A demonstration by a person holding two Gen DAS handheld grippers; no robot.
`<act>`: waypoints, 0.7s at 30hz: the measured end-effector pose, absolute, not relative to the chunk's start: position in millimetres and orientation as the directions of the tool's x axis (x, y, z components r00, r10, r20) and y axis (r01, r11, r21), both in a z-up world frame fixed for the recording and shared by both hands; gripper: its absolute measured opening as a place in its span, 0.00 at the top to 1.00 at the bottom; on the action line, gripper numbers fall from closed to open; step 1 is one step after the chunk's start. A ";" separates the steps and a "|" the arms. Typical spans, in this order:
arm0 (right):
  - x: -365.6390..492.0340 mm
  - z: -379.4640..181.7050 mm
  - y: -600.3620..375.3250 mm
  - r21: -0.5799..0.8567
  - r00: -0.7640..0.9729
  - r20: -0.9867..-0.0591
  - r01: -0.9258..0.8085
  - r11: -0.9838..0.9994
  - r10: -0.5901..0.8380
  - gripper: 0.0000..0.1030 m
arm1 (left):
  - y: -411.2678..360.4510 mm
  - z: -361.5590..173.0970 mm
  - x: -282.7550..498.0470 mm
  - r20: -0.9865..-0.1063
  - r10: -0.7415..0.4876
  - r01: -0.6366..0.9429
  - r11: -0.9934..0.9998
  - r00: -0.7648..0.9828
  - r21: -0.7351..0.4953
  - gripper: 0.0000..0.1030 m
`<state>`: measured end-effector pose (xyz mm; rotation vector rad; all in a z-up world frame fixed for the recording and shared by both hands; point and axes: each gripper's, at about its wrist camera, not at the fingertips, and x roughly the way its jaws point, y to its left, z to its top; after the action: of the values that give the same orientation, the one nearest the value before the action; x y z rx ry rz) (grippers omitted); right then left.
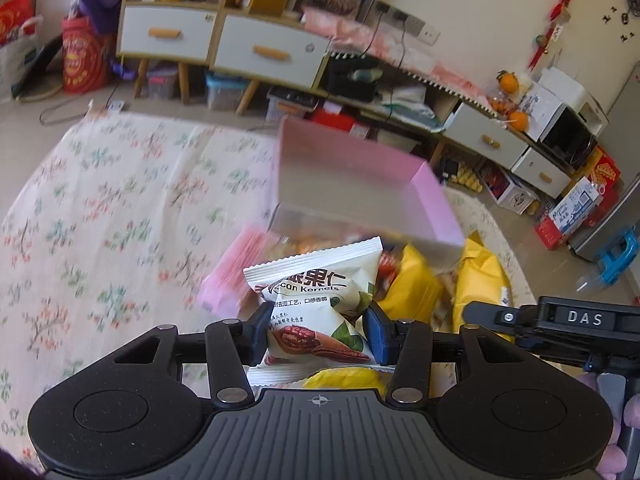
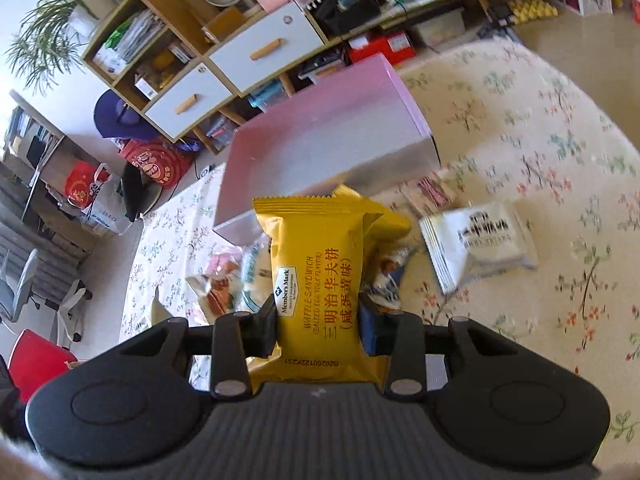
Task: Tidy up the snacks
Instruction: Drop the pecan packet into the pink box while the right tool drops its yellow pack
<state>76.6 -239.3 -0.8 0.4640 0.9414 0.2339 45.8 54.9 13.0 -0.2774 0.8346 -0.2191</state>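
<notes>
While both arms are hovering over the snack pile near the tabletop's [image 2: 560, 128] edge, the left gripper [image 1: 318, 330] is pinching a white nut packet [image 1: 320, 300], its jaws closed on the packet's middle, its long axis running forward toward the pink box [image 1: 360, 184]. The right gripper [image 2: 318, 326] is likewise clamping a yellow waffle packet [image 2: 316, 280], long axis pointing straight ahead, printed face up. The box is lying just beyond the pile, ahead of both grippers and about equally near to each. Another white packet [image 2: 480, 244] is resting apart, to the right.
</notes>
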 end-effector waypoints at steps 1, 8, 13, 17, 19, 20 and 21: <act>78.7 2.4 -239.4 0.479 0.580 -0.716 0.002 0.878 0.389 0.65 | 50.2 16.1 49.2 -0.694 -0.298 0.091 0.943 0.655 -0.319 0.56; 100.9 21.4 -249.8 0.483 0.637 -0.683 0.027 0.875 0.358 0.65 | 23.3 31.5 77.9 -0.678 -0.282 0.125 0.954 0.679 -0.272 0.56; 131.6 24.1 -258.7 0.474 0.653 -0.681 0.049 0.879 0.330 0.65 | 14.5 30.3 110.9 -0.681 -0.253 0.123 0.964 0.687 -0.234 0.56; 156.1 19.0 -259.1 0.470 0.665 -0.671 0.039 0.882 0.328 0.65 | 9.0 26.3 138.1 -0.669 -0.233 0.129 0.971 0.706 -0.202 0.56; 168.9 15.6 -257.3 0.460 0.677 -0.661 0.026 0.887 0.324 0.65 | 4.7 24.5 148.7 -0.656 -0.231 0.147 0.972 0.719 -0.181 0.56; 174.4 13.8 -256.5 0.458 0.680 -0.658 0.018 0.889 0.325 0.65 | 1.8 23.3 153.6 -0.651 -0.231 0.158 0.973 0.723 -0.170 0.56; 181.6 10.9 -255.3 0.454 0.682 -0.654 0.009 0.891 0.327 0.65 | -1.0 21.6 159.0 -0.648 -0.231 0.167 0.973 0.726 -0.160 0.56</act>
<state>181.6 -255.3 10.9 0.4485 0.8065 0.1850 159.0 -1.0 21.6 -0.0922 0.7260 -0.2200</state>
